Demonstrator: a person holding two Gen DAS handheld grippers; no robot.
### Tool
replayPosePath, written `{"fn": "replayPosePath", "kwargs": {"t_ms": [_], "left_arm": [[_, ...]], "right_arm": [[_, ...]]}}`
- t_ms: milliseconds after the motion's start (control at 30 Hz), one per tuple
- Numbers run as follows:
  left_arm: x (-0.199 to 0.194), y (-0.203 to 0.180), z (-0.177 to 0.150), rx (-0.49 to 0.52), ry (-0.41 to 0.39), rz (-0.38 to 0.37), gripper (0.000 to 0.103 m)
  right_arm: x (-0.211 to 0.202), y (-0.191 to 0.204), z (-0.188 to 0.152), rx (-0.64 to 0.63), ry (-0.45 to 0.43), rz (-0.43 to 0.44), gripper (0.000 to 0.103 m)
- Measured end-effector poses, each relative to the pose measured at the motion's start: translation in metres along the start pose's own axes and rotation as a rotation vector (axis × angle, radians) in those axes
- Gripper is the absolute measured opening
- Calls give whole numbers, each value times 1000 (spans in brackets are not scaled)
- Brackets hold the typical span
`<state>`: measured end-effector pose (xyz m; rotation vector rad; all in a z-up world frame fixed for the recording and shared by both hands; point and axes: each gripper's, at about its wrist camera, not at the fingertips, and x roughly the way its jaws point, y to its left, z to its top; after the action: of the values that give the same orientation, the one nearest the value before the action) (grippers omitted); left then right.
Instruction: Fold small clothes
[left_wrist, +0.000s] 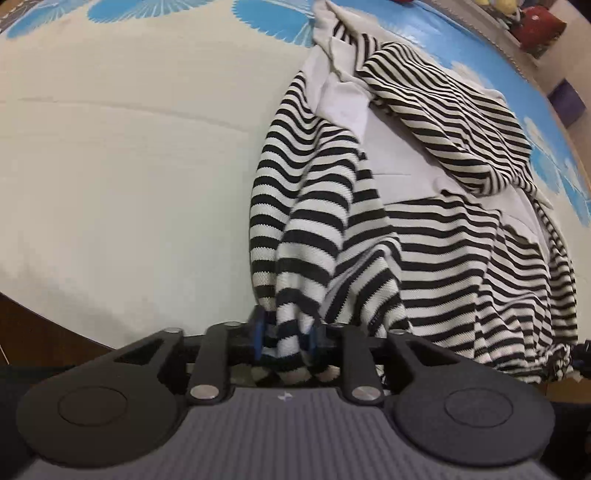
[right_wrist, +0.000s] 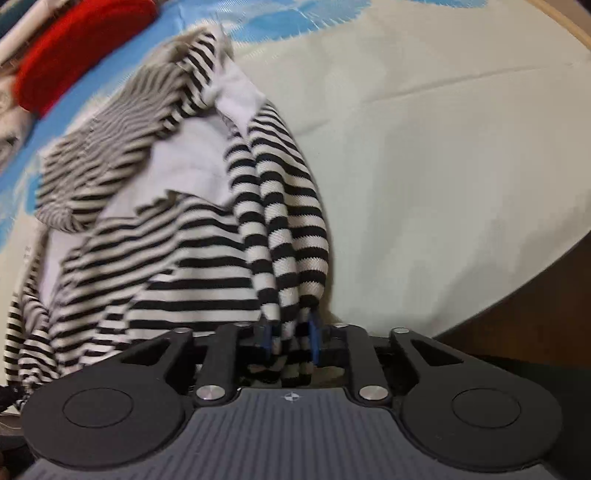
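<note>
Both the left gripper (left_wrist: 284, 338) and right gripper (right_wrist: 290, 339) are clamped on the striped top (left_wrist: 424, 229), which stretches away toward 12-1 o'clock from the left one.

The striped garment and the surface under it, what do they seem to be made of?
Striped garment: likely a soft knit, perhaps cotton; fine knit ribs show in the black and white bands, and it bunches limply in the left gripper and the right gripper. Its pale inner panels look like smoother cloth. Surface: matte cream fabric with creases and blue print, probably a sheet.
</note>
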<state>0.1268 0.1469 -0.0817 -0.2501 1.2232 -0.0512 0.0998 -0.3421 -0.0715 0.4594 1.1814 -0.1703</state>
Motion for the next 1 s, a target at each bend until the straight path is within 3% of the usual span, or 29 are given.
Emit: {"fn": "replayPosePath", "kwargs": {"t_ms": [133, 333, 433, 500, 633, 767, 1000], "left_arm": [[2, -1, 1, -16, 9, -14, 29], [8, -7, -2, 38, 15, 18, 29], [7, -9, -3, 54, 9, 7, 8], [0, -12, -3, 77, -19, 10, 7], [-29, -23, -3, 150, -123, 4, 6], [-67, -25, 2, 196, -212, -50, 6], [-143, -14, -6, 220, -255, -147, 6]], "right_arm": [[5, 1, -2, -14, 12, -12, 29], [8, 3, -5, -48, 12, -19, 27], [4, 5, -4, -56, -4, 12, 12], [-3, 6, -4, -58, -38, 24, 10], [-26, 2, -2, -32, -117, 78, 8], [-62, 4, 4, -60, -208, 130, 8], [-141, -2, 1, -82, -277, 240, 7]]}}
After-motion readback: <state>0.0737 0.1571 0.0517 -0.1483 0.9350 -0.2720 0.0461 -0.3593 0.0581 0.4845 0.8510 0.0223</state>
